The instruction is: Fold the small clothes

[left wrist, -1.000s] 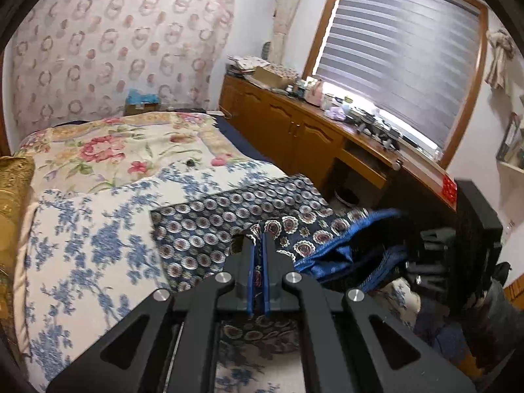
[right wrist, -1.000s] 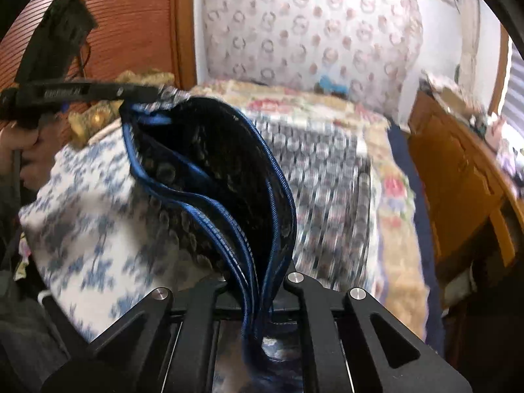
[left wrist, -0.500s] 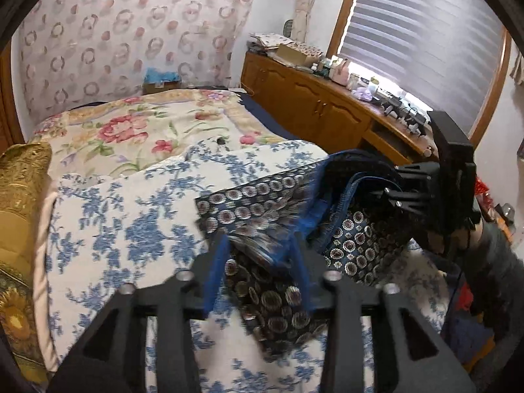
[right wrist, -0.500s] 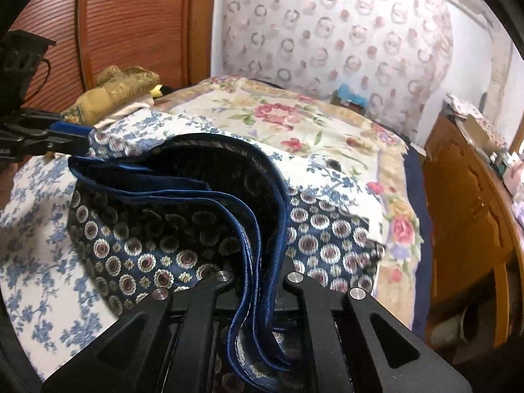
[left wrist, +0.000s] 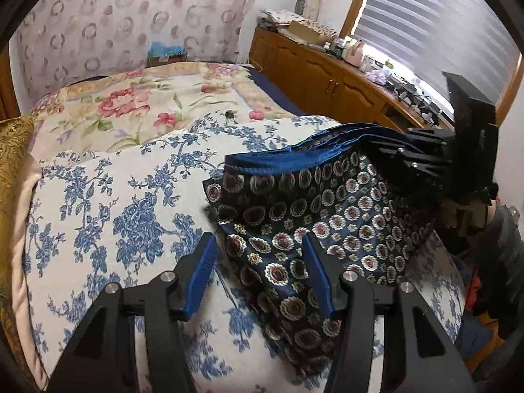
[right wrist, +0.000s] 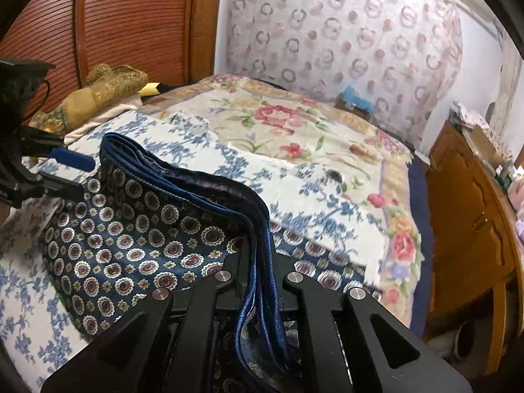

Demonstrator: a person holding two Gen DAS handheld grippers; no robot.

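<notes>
Blue-flowered bedding [left wrist: 108, 216] is spread under both tools, with a rose-patterned quilt [left wrist: 137, 104] beyond and wooden cabinets [left wrist: 327, 82] along the window. The patterned navy garment [left wrist: 294, 216] is draped just ahead of the left gripper [left wrist: 258, 268], whose jaws are opening, cloth lying between them without being pinched. Its blue-trimmed edges are clamped in the closed right gripper [right wrist: 258, 262], which is raised off the bedding.

Left gripper [left wrist: 258, 262]: black frame, blue-padded jaws opening, pads clear of the navy medallion-print cloth with blue trim [left wrist: 314, 229] lying between them. Right gripper [right wrist: 258, 258]: jaws clamped on that cloth's trimmed edge, raised above its spread part.
</notes>
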